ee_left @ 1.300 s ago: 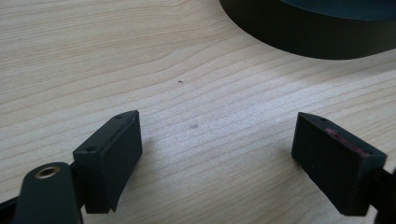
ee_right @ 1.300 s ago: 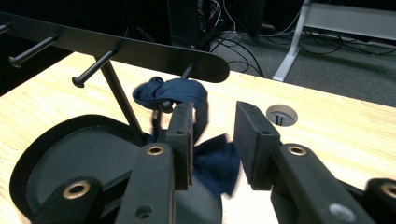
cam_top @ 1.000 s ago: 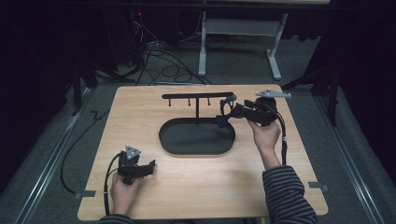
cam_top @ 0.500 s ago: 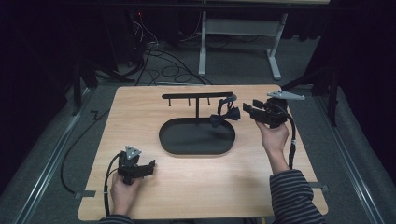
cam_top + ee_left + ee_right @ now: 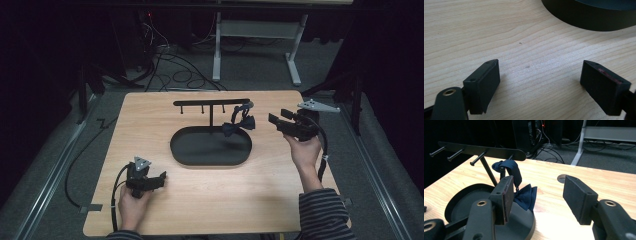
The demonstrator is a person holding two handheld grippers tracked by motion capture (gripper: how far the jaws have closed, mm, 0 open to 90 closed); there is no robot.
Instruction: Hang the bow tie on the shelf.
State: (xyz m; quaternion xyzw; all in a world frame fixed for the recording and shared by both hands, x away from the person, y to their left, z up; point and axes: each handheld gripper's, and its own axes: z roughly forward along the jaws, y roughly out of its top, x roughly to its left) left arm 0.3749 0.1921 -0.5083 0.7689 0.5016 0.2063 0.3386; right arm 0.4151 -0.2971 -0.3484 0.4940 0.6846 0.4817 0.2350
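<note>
Left gripper [image 5: 159, 178] sits low at the near-left of the table [image 5: 150, 130], my left hand [image 5: 132, 205] behind it. Its jaws stand wide apart with nothing but bare wood between them; in the left gripper view the black tray's wall [image 5: 584, 17] curves just ahead.

Centre: oval black tray [image 5: 200, 155] with a T-shaped stand [image 5: 211, 103] rising from its far side, pegs along the crossbar. A dark blue bow tie [image 5: 239, 123] hangs by its strap from the rightmost peg, bow dangling over the tray's right end.

Right gripper [image 5: 276, 120] is held above the table just right of the bow tie, apart from it. Jaws spread wide, holding nothing; in the right gripper view the bow tie [image 5: 525, 195] shows beyond the left jaw.
</note>
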